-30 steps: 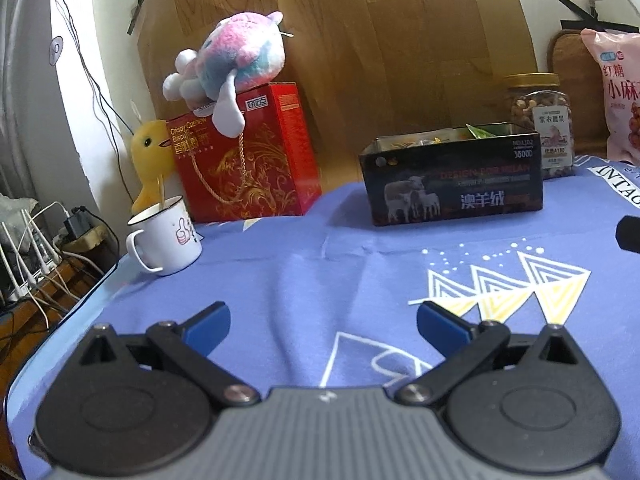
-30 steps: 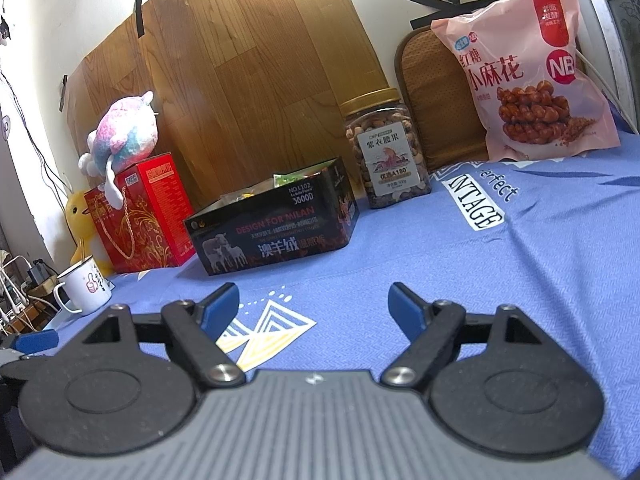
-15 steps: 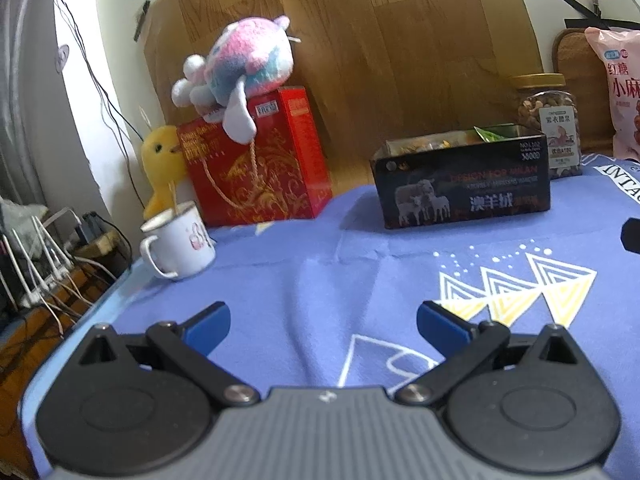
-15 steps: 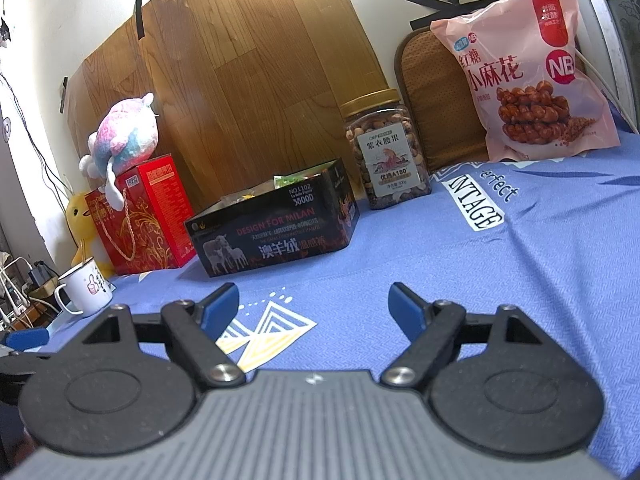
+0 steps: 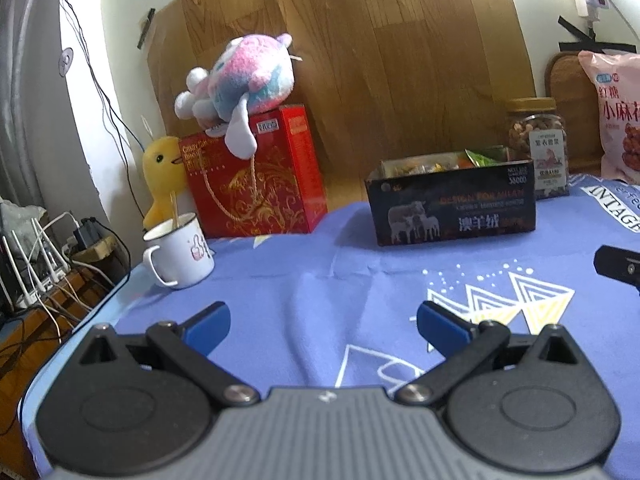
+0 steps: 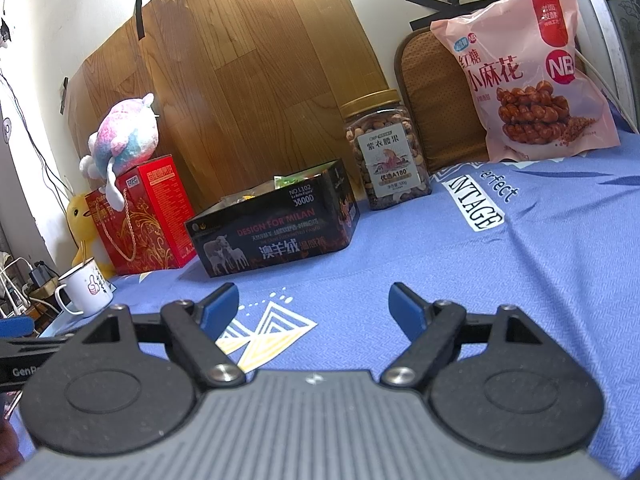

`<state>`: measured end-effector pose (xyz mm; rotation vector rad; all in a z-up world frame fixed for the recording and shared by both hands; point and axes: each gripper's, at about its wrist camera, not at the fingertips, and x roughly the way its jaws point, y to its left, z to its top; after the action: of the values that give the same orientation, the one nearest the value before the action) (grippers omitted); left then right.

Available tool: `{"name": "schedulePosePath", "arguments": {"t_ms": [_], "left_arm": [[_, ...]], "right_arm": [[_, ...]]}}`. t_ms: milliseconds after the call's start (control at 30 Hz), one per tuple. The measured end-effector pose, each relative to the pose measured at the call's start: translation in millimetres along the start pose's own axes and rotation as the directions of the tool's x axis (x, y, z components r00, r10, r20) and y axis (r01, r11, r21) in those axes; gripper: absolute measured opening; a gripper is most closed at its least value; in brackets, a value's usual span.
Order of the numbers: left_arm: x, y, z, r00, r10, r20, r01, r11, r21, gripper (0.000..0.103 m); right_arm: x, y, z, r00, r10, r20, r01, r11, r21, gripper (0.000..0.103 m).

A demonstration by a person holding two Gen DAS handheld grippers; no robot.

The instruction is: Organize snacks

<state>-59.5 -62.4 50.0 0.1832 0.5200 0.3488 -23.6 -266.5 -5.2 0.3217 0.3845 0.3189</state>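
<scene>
A black open box with small snack packets inside stands at the back of the blue cloth. To its right are a clear nut jar with a gold lid and a pink bag of twisted snacks leaning upright. A red gift box stands to the left. My left gripper hovers open and empty over the cloth, well short of the box. My right gripper is also open and empty, in front of the box.
A pastel plush toy lies on the red box, a yellow duck toy beside it. A white mug stands near the table's left edge. Routers and cables lie past that edge. A wooden board backs the table.
The left gripper has drawn back and turned slightly left, so the box, mug and red gift box sit further right in its view. The right gripper has stayed still.
</scene>
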Motion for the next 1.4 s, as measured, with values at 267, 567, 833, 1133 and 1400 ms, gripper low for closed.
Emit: {"name": "schedulePosePath", "arguments": {"t_ms": [267, 567, 833, 1133, 1400], "left_arm": [[-0.2, 1.1, 1.9, 0.998, -0.04, -0.053, 0.039, 0.999, -0.017, 0.103], [-0.1, 2.8, 4.1, 0.996, -0.048, -0.075, 0.046, 0.999, -0.028, 0.103], [4.3, 0.8, 1.1, 0.991, -0.078, -0.11, 0.075, 0.997, -0.029, 0.103], [6.9, -0.3, -0.4, 0.986, -0.102, -0.133, 0.099, 0.995, -0.033, 0.103], [7.6, -1.2, -1.4, 0.982, -0.119, -0.148, 0.115, 0.993, -0.039, 0.103]], "right_arm": [[0.2, 2.4, -0.3, 1.0, 0.0, 0.0, 0.0, 1.0, 0.001, 0.084], [-0.5, 1.2, -0.1, 1.0, -0.002, 0.001, 0.002, 1.0, 0.002, 0.084], [-0.3, 2.4, -0.4, 1.0, -0.002, 0.002, 0.002, 1.0, 0.002, 0.084], [-0.6, 2.2, -0.2, 1.0, -0.002, 0.002, 0.002, 1.0, 0.004, 0.085], [-0.8, 2.0, 0.2, 1.0, -0.002, 0.002, 0.002, 1.0, 0.004, 0.085]]}}
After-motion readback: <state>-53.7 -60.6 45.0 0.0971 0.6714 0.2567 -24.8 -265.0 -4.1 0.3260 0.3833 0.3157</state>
